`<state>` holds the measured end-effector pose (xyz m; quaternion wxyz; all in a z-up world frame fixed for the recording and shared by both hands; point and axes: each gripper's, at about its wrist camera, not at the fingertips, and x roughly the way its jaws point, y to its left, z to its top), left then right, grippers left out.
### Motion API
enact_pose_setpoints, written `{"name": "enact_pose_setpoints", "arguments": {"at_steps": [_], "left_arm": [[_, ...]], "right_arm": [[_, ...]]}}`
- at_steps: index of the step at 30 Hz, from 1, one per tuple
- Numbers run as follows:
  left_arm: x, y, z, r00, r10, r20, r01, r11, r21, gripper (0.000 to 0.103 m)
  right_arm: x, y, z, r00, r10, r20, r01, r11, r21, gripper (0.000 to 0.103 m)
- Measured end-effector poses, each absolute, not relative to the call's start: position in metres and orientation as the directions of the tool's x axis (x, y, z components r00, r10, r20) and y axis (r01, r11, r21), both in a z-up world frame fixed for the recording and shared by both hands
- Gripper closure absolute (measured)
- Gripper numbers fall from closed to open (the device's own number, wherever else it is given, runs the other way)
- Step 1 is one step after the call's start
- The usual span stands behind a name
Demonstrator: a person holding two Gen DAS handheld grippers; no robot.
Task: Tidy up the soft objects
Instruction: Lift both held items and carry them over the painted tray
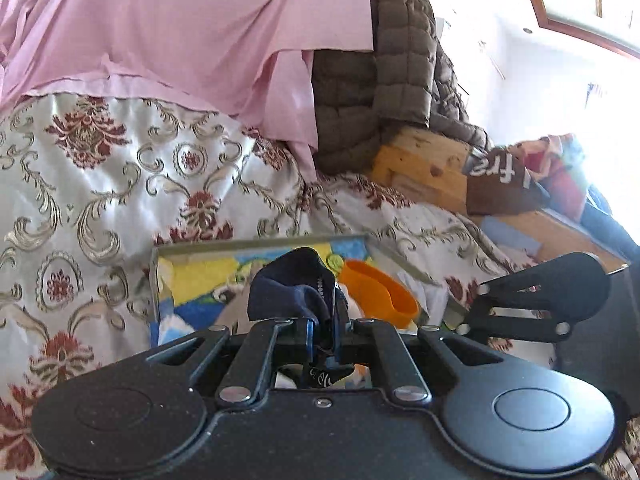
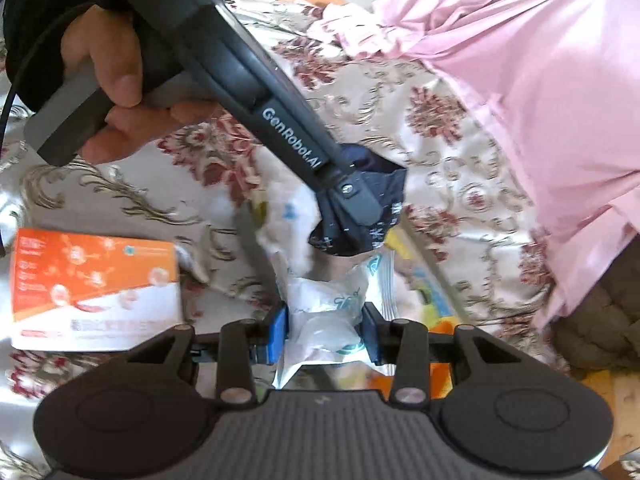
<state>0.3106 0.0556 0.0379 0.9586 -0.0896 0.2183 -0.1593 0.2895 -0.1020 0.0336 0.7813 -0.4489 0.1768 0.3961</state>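
My left gripper (image 1: 323, 330) is shut on a crumpled dark navy cloth (image 1: 290, 286), which bunches up above the fingers. In the right wrist view a hand (image 2: 108, 60) holds that gripper, and the navy cloth (image 2: 384, 200) hangs around its tip over the bed. My right gripper (image 2: 325, 334) is shut on a white, crinkly plastic packet (image 2: 328, 304) squeezed between its blue pads (image 2: 279, 330). Both things are held above a grey-rimmed box (image 1: 260, 242) with a colourful towel and an orange piece (image 1: 380, 292) inside.
A floral bedspread (image 1: 100, 184) covers the bed. Pink fabric (image 1: 180, 28) and a brown quilted jacket (image 1: 384, 80) are piled at the back. A wooden frame (image 1: 424, 168) runs along the right. An orange and white carton (image 2: 96, 288) lies on the bedspread at the left.
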Motion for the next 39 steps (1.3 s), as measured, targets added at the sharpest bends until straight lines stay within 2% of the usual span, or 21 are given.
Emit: {"name": "enact_pose_setpoints", "arguments": {"at_steps": [8,17,30,39], "left_arm": [[0.343,0.048,0.035,0.874,-0.286,-0.392,0.214,0.952,-0.218,0.094],[0.377,0.046,0.02,0.861,-0.198,-0.469,0.17,0.98,-0.102,0.094],[0.402,0.052,-0.01,0.803,-0.211,-0.557,0.15,0.977,-0.154,0.094],[0.409,0.045,-0.026,0.779,-0.2,-0.594,0.158,0.98,-0.123,0.094]], "right_arm": [[0.332,-0.1,0.033,0.697,0.4,-0.595,-0.717,0.401,-0.57,0.06],[0.372,-0.087,0.015,0.709,0.36,-0.607,-0.699,0.476,-0.534,0.06],[0.395,-0.075,-0.011,0.687,0.326,-0.649,-0.718,0.44,-0.539,0.059],[0.402,-0.075,-0.015,0.667,0.326,-0.67,-0.735,0.439,-0.517,0.057]]}}
